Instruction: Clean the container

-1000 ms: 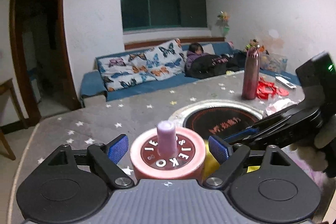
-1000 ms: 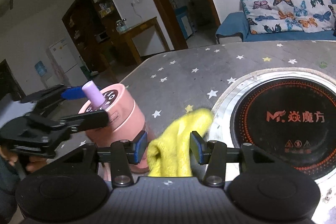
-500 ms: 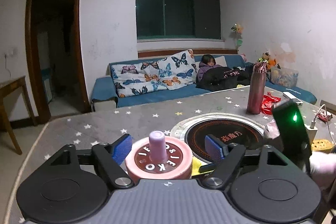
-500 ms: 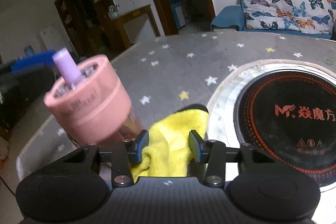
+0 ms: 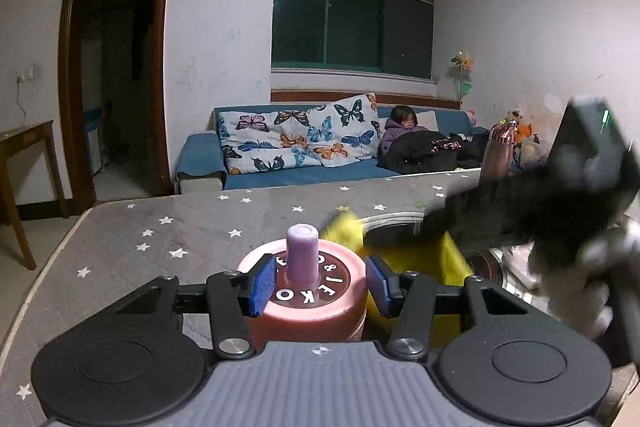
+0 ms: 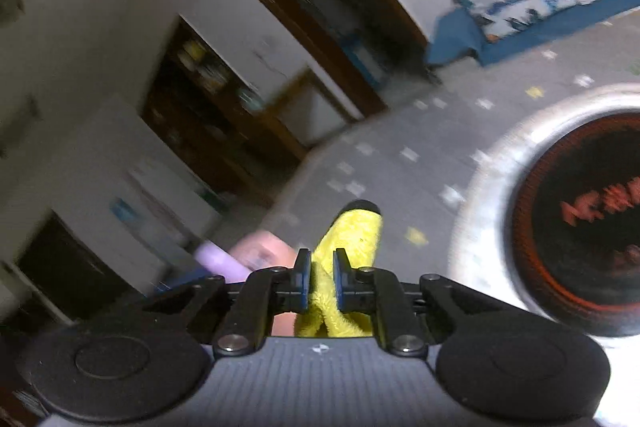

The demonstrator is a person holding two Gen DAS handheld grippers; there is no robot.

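On the near part of the grey star-patterned table point(image 5: 192, 227), with the round black cooktop point(image 6: 580, 219) sunk into it on the right and the blue sofa point(image 5: 280, 171) sitting far behind, the cleaning is just getting under way. The pink container point(image 5: 308, 291), its dark lettered lid topped by a lilac spout point(image 5: 302, 254), is standing at the table's near edge. The left gripper point(image 5: 316, 285) has just been closing: a second ago its blue pads were standing well clear on either side of the lid, and now they are pressing against it left and right, so the container is being held steady. The right gripper point(image 6: 319, 279) has been closing as well and is now pinched tight on a fold of the yellow cloth point(image 6: 352, 239). A moment back that cloth was lying loose between its jaws on the table; now it is hanging from them, lifted and swinging in just to the right of the container, and the right wrist view is blurring as it goes. To my eye both grasps are settled, one tool anchoring and the other carrying the wiper, so the wiping itself is what comes next. Whether the cloth is touching the container's side yet, I cannot tell.
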